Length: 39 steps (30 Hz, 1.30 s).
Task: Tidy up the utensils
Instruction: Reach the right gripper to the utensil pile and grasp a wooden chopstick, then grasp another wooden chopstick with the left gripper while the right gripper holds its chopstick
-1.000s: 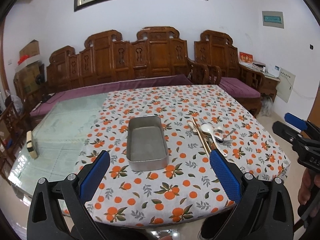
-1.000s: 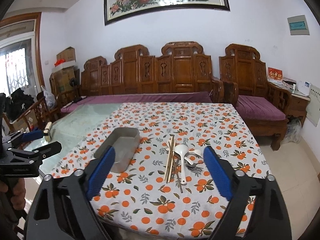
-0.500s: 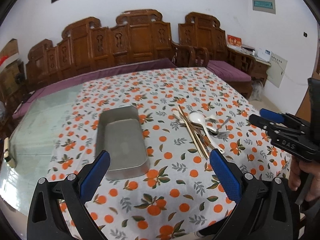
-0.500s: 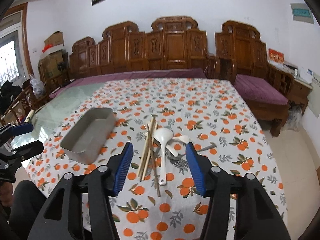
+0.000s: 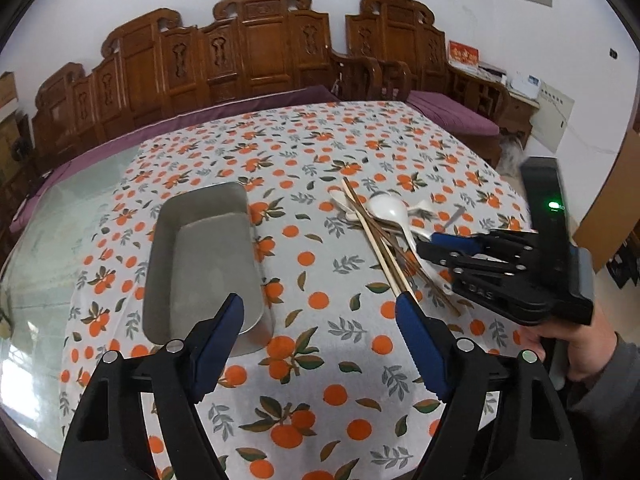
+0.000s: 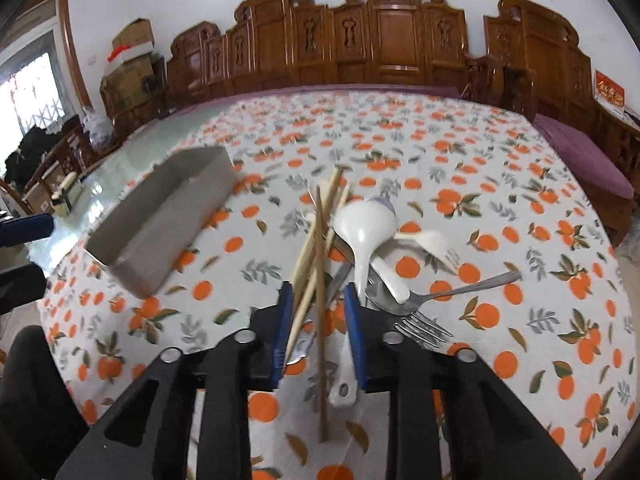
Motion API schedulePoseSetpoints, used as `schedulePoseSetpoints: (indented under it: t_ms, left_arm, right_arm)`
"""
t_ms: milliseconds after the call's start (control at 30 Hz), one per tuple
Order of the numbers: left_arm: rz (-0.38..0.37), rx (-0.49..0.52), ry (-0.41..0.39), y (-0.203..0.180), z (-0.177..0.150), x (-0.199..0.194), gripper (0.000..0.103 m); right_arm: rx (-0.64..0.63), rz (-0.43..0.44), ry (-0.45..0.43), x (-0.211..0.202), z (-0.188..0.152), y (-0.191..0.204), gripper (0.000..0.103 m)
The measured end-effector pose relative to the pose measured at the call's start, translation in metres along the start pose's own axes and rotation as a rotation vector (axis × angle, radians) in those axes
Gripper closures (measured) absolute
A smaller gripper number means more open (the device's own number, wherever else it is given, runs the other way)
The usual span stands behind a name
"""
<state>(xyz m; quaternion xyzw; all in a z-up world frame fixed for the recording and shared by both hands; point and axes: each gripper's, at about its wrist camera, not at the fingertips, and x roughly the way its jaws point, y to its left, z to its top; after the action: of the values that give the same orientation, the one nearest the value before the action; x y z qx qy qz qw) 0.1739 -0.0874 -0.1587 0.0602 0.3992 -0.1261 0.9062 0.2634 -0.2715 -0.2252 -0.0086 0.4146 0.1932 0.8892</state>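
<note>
An empty metal tray (image 5: 204, 256) (image 6: 168, 216) sits on the orange-print tablecloth (image 5: 312, 360). To its right lies a pile of utensils: wooden chopsticks (image 5: 374, 240) (image 6: 316, 240), white spoons (image 5: 394, 210) (image 6: 366, 224) and a metal fork (image 6: 436, 304). My right gripper (image 6: 318, 300) (image 5: 430, 246) is low over the pile, its jaws narrowed and straddling the chopsticks without clamping them. My left gripper (image 5: 320, 316) is open and empty, hovering just right of the tray's near end.
A carved wooden sofa (image 5: 256, 48) with purple cushions runs behind the table. Bare glass tabletop (image 5: 60, 220) lies left of the cloth. A small box (image 6: 66, 198) sits on the glass at the far left. Cardboard boxes (image 6: 128, 64) stand back left.
Both grippers have moved forward and down toward the table. The right gripper's jaws have narrowed and dropped over the chopsticks in the utensil pile. The left gripper's jaws have narrowed somewhat.
</note>
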Motion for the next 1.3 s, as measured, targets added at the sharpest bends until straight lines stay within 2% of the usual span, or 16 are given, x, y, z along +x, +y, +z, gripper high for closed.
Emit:
schedulePoseSetpoints:
  t_ms: [100, 267, 467, 567, 667, 800, 867, 1000, 1300]
  left_arm:
    - [0.000, -0.003, 0.010, 0.001, -0.001, 0.008, 0.028]
    - [0.007, -0.005, 0.034, 0.000, -0.003, 0.022, 0.028]
    - [0.014, -0.003, 0.059, -0.002, -0.002, 0.037, 0.028]
    - [0.017, 0.002, 0.068, -0.005, -0.001, 0.042, 0.028]
    - [0.018, 0.012, 0.075, -0.009, 0.002, 0.048, 0.028]
    - [0.008, 0.017, 0.085, -0.015, 0.007, 0.058, 0.028]
    - [0.000, 0.015, 0.089, -0.019, 0.009, 0.064, 0.028]
    - [-0.014, 0.021, 0.111, -0.030, 0.013, 0.081, 0.029]
    - [0.001, 0.056, 0.177, -0.052, 0.014, 0.125, 0.031]
  right_arm:
    - [-0.021, 0.004, 0.043, 0.014, -0.005, -0.001, 0.090]
    - [-0.050, -0.013, 0.091, 0.024, -0.010, 0.004, 0.090]
    - [-0.041, -0.004, 0.107, 0.025, -0.009, 0.002, 0.090]
    - [-0.028, 0.019, 0.115, 0.026, -0.009, 0.000, 0.097]
    - [-0.012, 0.035, 0.119, 0.026, -0.009, -0.002, 0.097]
    - [0.037, 0.049, 0.086, 0.015, -0.007, -0.012, 0.097]
    - [0.074, 0.056, 0.040, 0.003, -0.003, -0.020, 0.097]
    - [0.121, 0.038, -0.007, -0.011, 0.000, -0.034, 0.097]
    - [0.167, 0.024, -0.027, -0.015, 0.002, -0.046, 0.097]
